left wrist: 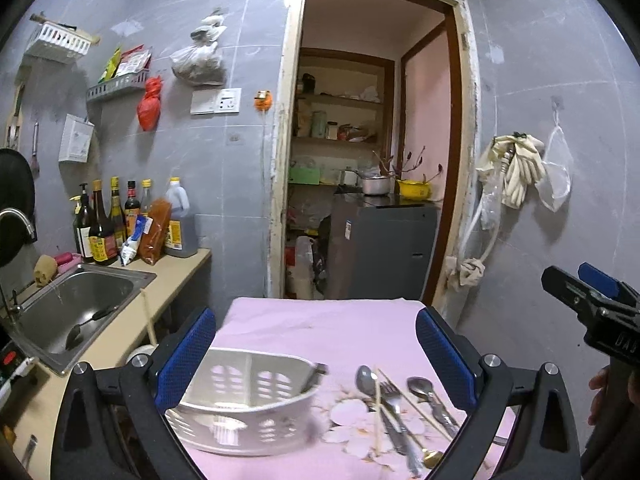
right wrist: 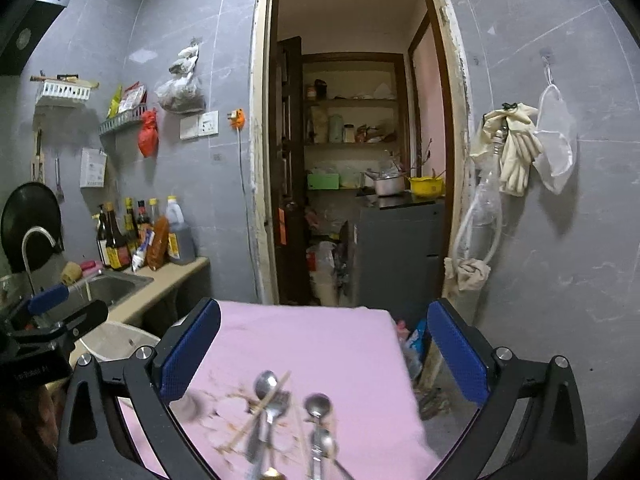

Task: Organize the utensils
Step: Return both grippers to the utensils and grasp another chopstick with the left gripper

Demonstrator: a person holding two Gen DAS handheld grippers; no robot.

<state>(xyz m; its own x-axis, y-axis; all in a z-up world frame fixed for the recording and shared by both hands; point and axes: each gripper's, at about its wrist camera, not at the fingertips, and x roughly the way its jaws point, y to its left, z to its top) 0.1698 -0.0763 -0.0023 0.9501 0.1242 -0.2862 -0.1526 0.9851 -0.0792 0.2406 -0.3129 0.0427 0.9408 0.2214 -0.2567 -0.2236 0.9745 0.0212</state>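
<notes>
- Left wrist view: left gripper point(left wrist: 316, 356) has its jaws spread wide with nothing held; the blue pads point(left wrist: 186, 354) stand clear of everything.
- Between and below those jaws a white slotted basket point(left wrist: 244, 400) sits on the worktop point(left wrist: 320, 320), which is covered in a pink cloth. One dark handle point(left wrist: 314, 376) leans on its right rim (blurred, cannot tell what utensil it is).
- Just right of the basket lies a loose heap of cutlery point(left wrist: 404, 412): a spoon, a fork, a second spoon and thin chopsticks, crossed over one another, some touching.
- The right gripper point(left wrist: 592, 304) shows at the right edge, off to the side of the worktop; a hand point(left wrist: 600, 396) is below it.
- A sink point(left wrist: 80, 304) is to the left, with a dark spoon lying in it.
- Right wrist view: right gripper point(right wrist: 324, 356) is likewise fully open and empty, aimed at the same cutlery heap point(right wrist: 288, 420) near the lower edge (heavily blurred).
- The left gripper point(right wrist: 52, 320) appears at the left edge; the basket is not clearly in view here.
- Handling, as a judgement: the metal pieces look stiff, thin, smooth and likely slippery, lying flat on soft cloth, so the pads would have to pinch across a handle's middle. The chopsticks look light and apt to roll. Picking the top, uncrossed piece first would avoid dragging the others. The basket looks light and could slide if nudged.
</notes>
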